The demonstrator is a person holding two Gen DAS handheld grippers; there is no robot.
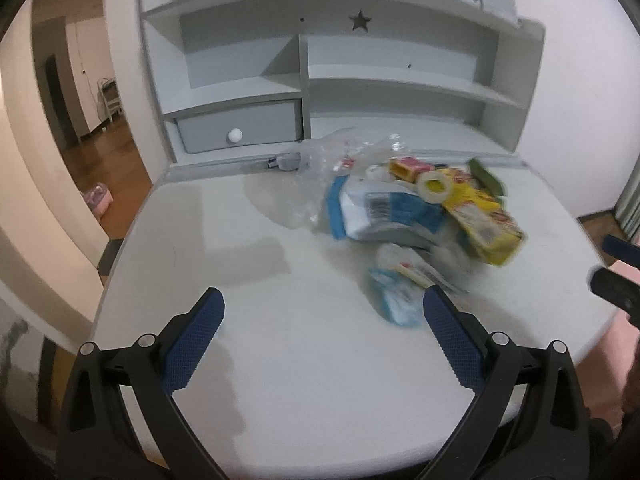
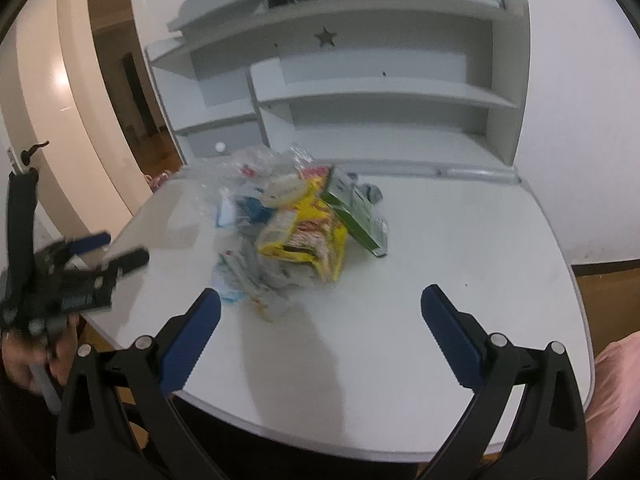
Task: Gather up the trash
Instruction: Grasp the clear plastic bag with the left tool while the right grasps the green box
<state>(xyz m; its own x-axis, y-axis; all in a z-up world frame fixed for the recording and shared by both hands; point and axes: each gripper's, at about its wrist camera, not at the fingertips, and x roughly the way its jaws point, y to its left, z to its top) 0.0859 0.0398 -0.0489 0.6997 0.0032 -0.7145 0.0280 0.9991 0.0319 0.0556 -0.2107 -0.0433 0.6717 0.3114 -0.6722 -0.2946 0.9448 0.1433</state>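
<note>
A pile of trash lies on the white desk (image 1: 248,344): a clear plastic bag (image 1: 320,156), a blue and white packet (image 1: 380,212), a yellow box (image 1: 484,220), a tape roll (image 1: 434,186), a green carton (image 1: 486,176) and small wrappers (image 1: 400,288). My left gripper (image 1: 322,300) is open and empty, above the desk's near part, just left of the wrappers. In the right wrist view the yellow box (image 2: 312,232) and green carton (image 2: 356,208) lie ahead. My right gripper (image 2: 320,300) is open and empty, short of the pile. The left gripper also shows in the right wrist view (image 2: 104,252).
A grey hutch with shelves (image 1: 400,88) and a drawer with a white knob (image 1: 235,135) stands at the desk's back. A doorway to a wooden-floored room (image 1: 92,120) opens on the left. The desk's front edge (image 2: 320,432) is close below my right gripper.
</note>
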